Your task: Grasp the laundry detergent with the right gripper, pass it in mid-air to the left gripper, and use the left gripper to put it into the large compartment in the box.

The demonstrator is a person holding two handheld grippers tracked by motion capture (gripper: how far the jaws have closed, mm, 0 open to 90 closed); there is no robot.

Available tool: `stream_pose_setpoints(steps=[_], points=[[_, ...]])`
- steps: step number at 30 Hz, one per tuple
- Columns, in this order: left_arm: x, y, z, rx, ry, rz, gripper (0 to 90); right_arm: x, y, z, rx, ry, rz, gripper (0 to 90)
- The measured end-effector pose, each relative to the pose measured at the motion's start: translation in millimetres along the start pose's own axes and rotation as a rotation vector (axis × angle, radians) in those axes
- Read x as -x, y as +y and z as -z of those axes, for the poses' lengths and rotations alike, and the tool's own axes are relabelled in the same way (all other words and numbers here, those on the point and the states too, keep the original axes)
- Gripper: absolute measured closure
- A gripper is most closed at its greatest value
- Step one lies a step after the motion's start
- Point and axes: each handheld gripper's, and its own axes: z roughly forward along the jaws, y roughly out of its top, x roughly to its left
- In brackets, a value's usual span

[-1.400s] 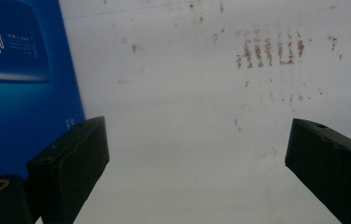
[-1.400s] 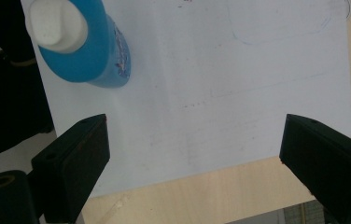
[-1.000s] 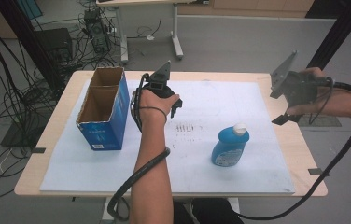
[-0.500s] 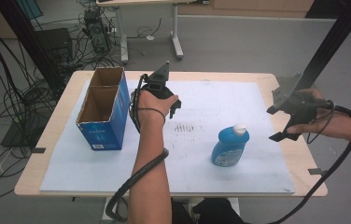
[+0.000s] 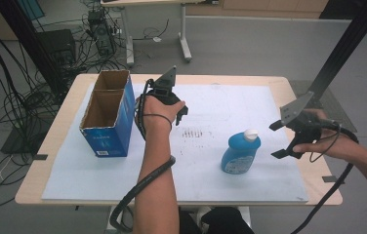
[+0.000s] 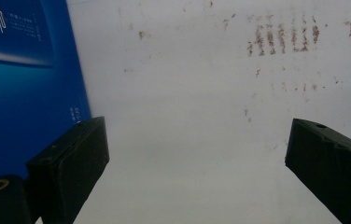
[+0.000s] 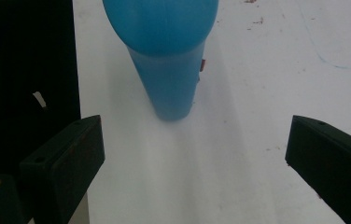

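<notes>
A blue bottle (image 5: pixel 240 152) with a white cap stands upright on the white mat (image 5: pixel 220 187), right of centre. My right gripper (image 5: pixel 278 140) hovers just to its right, open, its jaws turned toward the bottle and apart from it. In the right gripper view the bottle (image 7: pixel 164 56) stands ahead between the wide-apart jaws of my right gripper (image 7: pixel 197 158). My left gripper (image 5: pixel 176 108) is held above the mat beside an open blue cardboard box (image 5: pixel 108 117). It is open and empty (image 6: pixel 197 158), with the box wall (image 6: pixel 24 93) at its left.
Brownish stains (image 5: pixel 196 132) mark the mat between the box and the bottle. The wooden table (image 5: pixel 30 192) shows around the mat. Cables trail from both grippers off the near edge. Desks, cables and a black pole stand on the floor beyond.
My right gripper has come down and toward the near side, ending level with the bottle at its right. The left gripper, the box and the bottle have stayed put.
</notes>
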Motion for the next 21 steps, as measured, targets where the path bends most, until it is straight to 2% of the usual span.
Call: stream_pose_setpoints(steps=[10,21], points=[[-3.6,-0.9,1.1,0.0,0.006,0.005,6.6,-5.1,-11.7,-31.5,0.092,0.024,-0.006,4.1],[-3.5,-1.5,-2.6,-0.004,0.004,0.008,6.6,-11.2,-20.2,-56.6,0.187,0.033,-0.021,3.5]])
